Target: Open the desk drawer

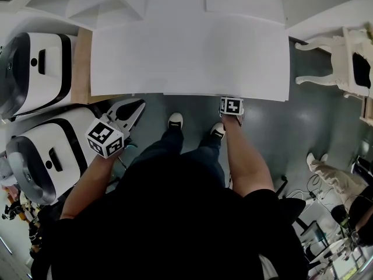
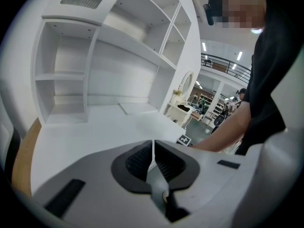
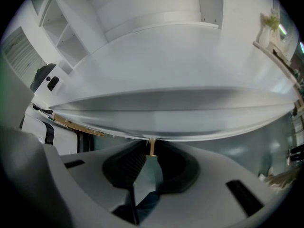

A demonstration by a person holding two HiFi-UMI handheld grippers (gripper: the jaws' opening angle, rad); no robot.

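Note:
A white desk (image 1: 189,51) stands in front of the person, and its front edge fills the right gripper view. Below that edge runs the grey-white drawer front (image 3: 190,110), with a small brass handle (image 3: 151,146) sticking out. My right gripper (image 3: 151,150) points steeply down, and its dark pads close on the handle from both sides. Only its marker cube (image 1: 231,105) shows in the head view, at the desk's front edge. My left gripper (image 1: 138,105) hangs off the desk's left front corner. It is shut and empty, and its pads (image 2: 142,158) meet.
Two white-and-black machines (image 1: 35,69) (image 1: 46,150) stand left of the desk. A white shelf unit (image 2: 95,56) rises at the back of the desk. An ornate white chair (image 1: 338,63) stands to the right. Another person (image 1: 335,179) is at right. The person's shoes (image 1: 175,120) are on the grey floor.

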